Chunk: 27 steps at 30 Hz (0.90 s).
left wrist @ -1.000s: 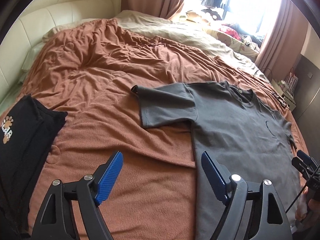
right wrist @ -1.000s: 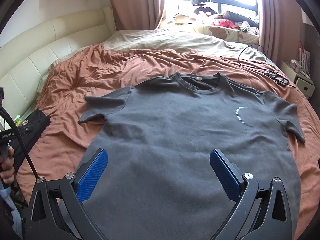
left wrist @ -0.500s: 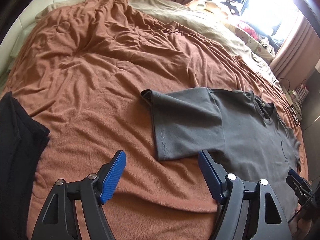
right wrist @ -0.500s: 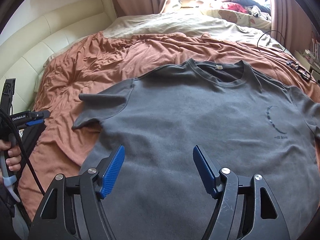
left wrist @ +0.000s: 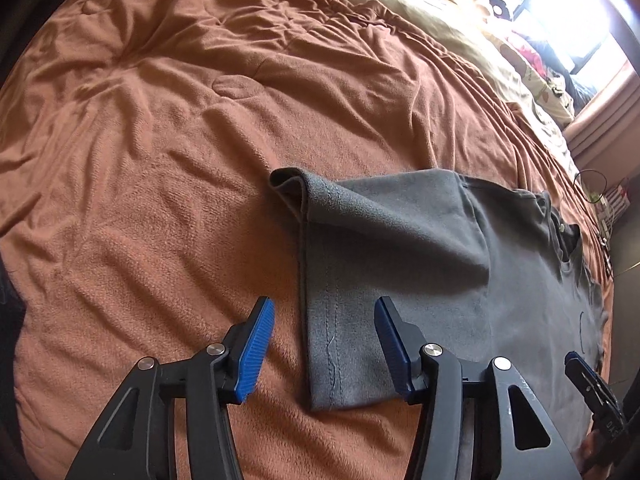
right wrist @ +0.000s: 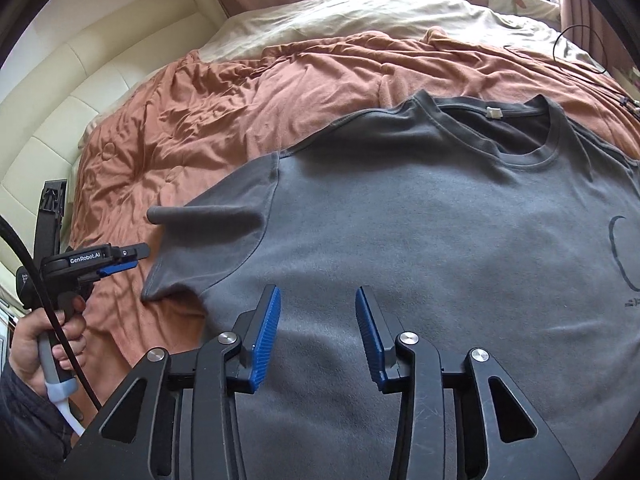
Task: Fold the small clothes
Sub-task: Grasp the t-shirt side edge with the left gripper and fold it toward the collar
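your left hand-held gripper [left wrist: 320, 350] is open and empty over the sleeve [left wrist: 360, 280]; pinching the blanket [left wrist: 160, 160] too would spoil the fold.

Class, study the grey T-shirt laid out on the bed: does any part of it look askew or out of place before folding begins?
Yes. The grey T-shirt lies mostly flat on the brown blanket, but its sleeve is rumpled: the far corner of the cuff is curled up off the blanket instead of lying flat. Both the left gripper and right gripper are open, holding nothing.
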Each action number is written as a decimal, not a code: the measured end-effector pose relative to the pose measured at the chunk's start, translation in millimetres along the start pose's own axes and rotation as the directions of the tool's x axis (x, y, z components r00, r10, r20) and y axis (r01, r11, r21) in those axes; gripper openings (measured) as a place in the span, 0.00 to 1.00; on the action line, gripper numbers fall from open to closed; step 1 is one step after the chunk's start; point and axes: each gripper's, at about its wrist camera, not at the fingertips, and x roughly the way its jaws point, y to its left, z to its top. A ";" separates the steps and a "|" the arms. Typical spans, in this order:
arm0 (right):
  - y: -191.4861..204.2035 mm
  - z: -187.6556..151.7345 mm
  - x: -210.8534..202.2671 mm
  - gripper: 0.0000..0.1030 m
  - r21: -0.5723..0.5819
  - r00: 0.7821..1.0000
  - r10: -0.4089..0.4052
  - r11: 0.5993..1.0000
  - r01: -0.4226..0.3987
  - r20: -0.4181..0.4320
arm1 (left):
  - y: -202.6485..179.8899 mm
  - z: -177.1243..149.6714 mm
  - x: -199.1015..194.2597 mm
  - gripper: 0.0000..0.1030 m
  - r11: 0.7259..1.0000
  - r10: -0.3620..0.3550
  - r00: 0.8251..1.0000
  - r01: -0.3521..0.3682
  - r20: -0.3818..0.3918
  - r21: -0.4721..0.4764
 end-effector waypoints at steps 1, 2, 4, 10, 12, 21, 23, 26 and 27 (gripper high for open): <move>0.3 2.6 5.1 0.33 0.003 1.000 0.006 1.000 -0.006 -0.006 | -0.2 1.2 3.4 0.49 1.000 -0.004 1.000 0.004 -0.002 -0.006; 1.3 4.7 10.0 0.32 0.005 1.000 0.012 1.000 -0.012 -0.009 | -0.6 2.2 6.1 0.46 1.000 -0.016 1.000 0.016 -0.003 -0.008; 3.4 9.6 18.4 0.30 0.010 1.000 0.026 1.000 -0.026 -0.015 | -3.8 4.3 12.6 0.40 1.000 -0.020 1.000 0.019 -0.010 -0.007; 13.3 19.6 51.5 0.09 -0.003 0.997 0.057 0.998 -0.057 -0.046 | -0.9 2.7 25.3 0.32 0.998 0.025 1.000 -0.025 -0.003 -0.065; 17.1 21.1 64.0 0.07 -0.007 0.996 0.068 0.998 -0.069 -0.064 | -1.1 1.3 24.2 0.23 0.996 0.051 0.999 -0.050 0.006 -0.072; 25.0 24.8 103.3 0.06 0.043 0.987 0.105 0.994 -0.101 -0.119 | 6.7 -1.4 -3.1 0.06 0.993 -0.008 0.998 0.015 0.062 -0.115; 26.1 27.2 105.6 0.06 0.051 0.987 0.107 0.994 -0.101 -0.118 | 5.6 -0.5 -11.0 0.05 0.991 -0.036 0.996 0.045 0.079 -0.126; 29.0 31.6 105.2 0.06 0.058 0.989 0.105 0.993 -0.099 -0.104 | 3.6 0.9 -25.3 0.05 0.985 -0.083 0.990 0.098 0.112 -0.140; 30.1 32.3 104.2 0.06 0.059 0.990 0.104 0.993 -0.099 -0.097 | 2.1 1.8 -30.1 0.05 0.983 -0.096 0.988 0.113 0.121 -0.142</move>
